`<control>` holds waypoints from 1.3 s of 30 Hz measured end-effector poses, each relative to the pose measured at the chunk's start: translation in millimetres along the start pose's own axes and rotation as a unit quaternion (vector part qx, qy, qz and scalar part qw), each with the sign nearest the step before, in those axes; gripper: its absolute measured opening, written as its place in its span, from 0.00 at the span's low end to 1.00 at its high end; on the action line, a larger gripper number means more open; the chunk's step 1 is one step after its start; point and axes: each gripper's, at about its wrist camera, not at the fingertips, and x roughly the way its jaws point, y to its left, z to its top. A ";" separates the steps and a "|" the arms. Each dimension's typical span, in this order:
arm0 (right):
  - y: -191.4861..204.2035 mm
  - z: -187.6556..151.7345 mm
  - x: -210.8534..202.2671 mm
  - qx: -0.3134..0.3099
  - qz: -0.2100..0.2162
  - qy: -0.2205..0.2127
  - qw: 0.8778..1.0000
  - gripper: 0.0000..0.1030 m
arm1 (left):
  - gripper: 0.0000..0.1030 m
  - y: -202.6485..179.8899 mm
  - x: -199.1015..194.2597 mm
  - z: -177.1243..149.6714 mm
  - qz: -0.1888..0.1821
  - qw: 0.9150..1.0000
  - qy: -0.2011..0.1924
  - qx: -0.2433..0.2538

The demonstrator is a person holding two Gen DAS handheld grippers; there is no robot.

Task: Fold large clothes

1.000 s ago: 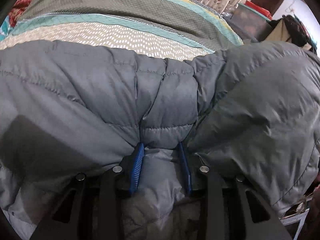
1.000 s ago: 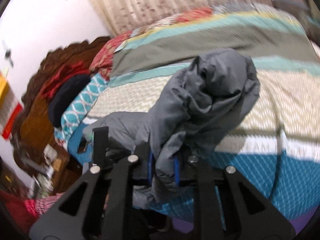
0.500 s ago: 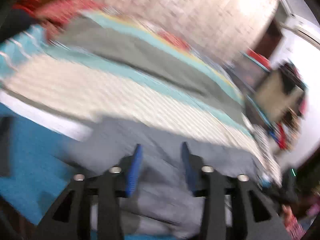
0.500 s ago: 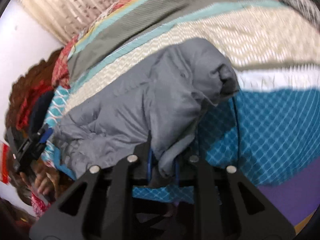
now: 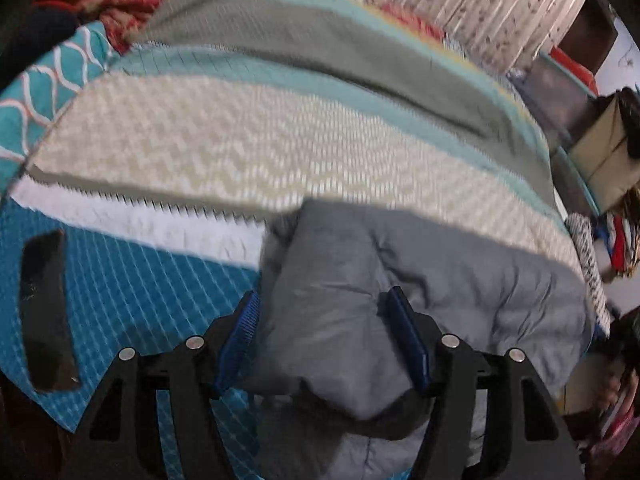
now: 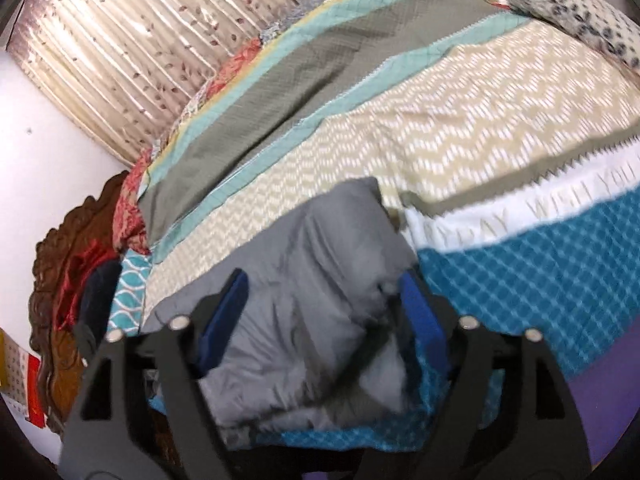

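Note:
A grey puffer jacket [image 5: 460, 280] lies bunched on the bed's striped cover [image 5: 240, 140]. My left gripper [image 5: 322, 304] hangs over the jacket's left end. Its jaws are closing with a thick fold between the blue pads [image 5: 240, 332], and I see no firm pinch. In the right wrist view the jacket [image 6: 320, 232] rests on the cover [image 6: 520, 100]. My right gripper [image 6: 324, 280] straddles it, its jaws opening wide. Those pads [image 6: 420, 320] stand clear of the fabric.
A flat black object [image 5: 44, 312] lies on the blue part of the cover. A carved wooden headboard [image 6: 52, 280] and a curtain [image 6: 120, 40] border the bed. A spotted cloth [image 6: 580, 12] sits at its far corner. Boxes [image 5: 600, 152] crowd the floor beside it.
The right gripper has let go of the hanging jacket, which now lies on the bed, and its jaws have spread wide. The left gripper has swung away to the jacket's end.

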 end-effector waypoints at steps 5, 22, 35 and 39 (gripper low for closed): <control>5.9 -11.2 55.5 -0.031 -0.027 0.074 0.996 0.82 | 0.37 27.2 28.3 -31.3 -0.023 0.998 0.050 -0.035; -6.7 -46.9 77.5 -0.036 -0.014 0.116 0.993 0.90 | 0.34 54.2 9.8 -43.2 -0.173 0.976 0.033 -0.125; 58.8 -43.9 83.7 -0.129 0.024 0.155 0.979 0.14 | 0.83 -0.6 8.0 -33.6 -0.127 0.990 0.042 -0.044; 109.2 11.3 69.0 -0.192 0.048 0.076 0.977 0.11 | 0.85 -33.1 -16.1 26.8 -0.144 0.989 -0.015 -0.007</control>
